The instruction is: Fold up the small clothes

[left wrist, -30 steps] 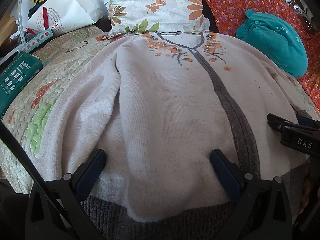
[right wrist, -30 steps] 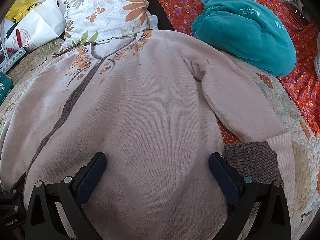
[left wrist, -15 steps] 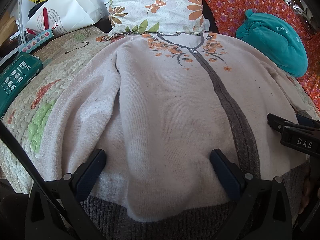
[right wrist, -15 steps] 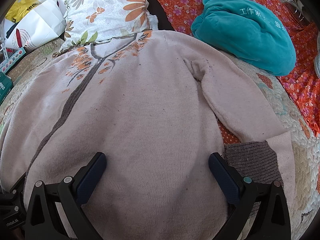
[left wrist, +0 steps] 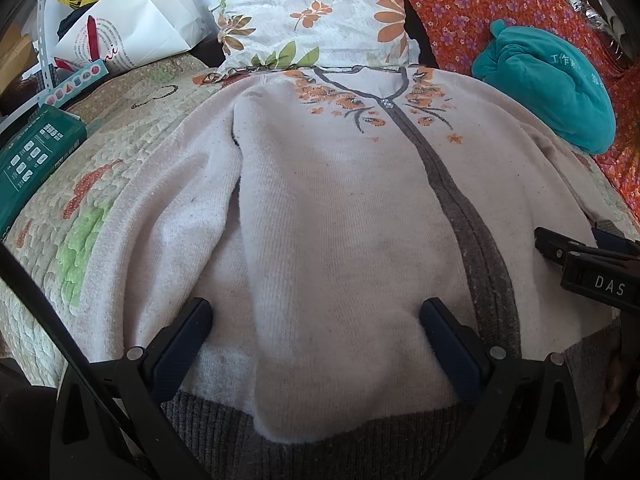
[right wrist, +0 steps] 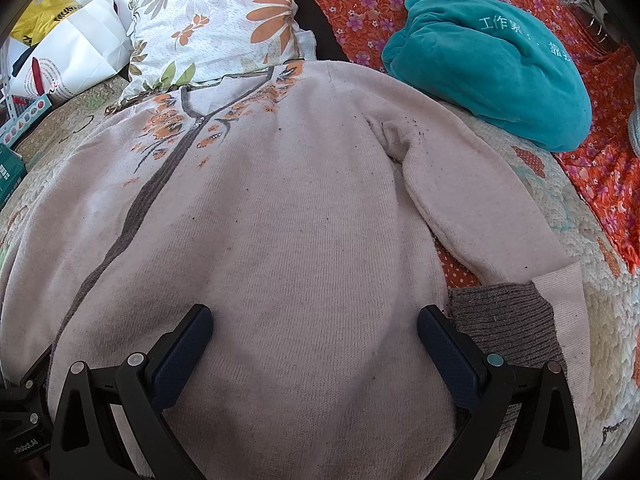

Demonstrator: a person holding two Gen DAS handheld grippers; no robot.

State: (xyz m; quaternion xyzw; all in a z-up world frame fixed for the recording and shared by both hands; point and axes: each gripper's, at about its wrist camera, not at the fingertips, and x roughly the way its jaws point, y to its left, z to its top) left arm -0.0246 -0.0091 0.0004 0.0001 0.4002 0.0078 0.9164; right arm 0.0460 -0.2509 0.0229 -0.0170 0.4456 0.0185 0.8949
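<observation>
A pale pink knit cardigan with a grey front band, orange flower embroidery and a grey ribbed hem lies flat, face up, on a quilted bed; it also shows in the right wrist view. Its left sleeve lies along the body. Its right sleeve runs down to a grey cuff. My left gripper is open, jaws wide, over the lower left front near the hem. My right gripper is open over the lower right front, its right finger beside the cuff. The right gripper also shows in the left view.
A floral pillow sits beyond the collar. A folded teal garment lies on an orange flowered cloth at the right. A white paper bag and a green box sit at the left on the quilt.
</observation>
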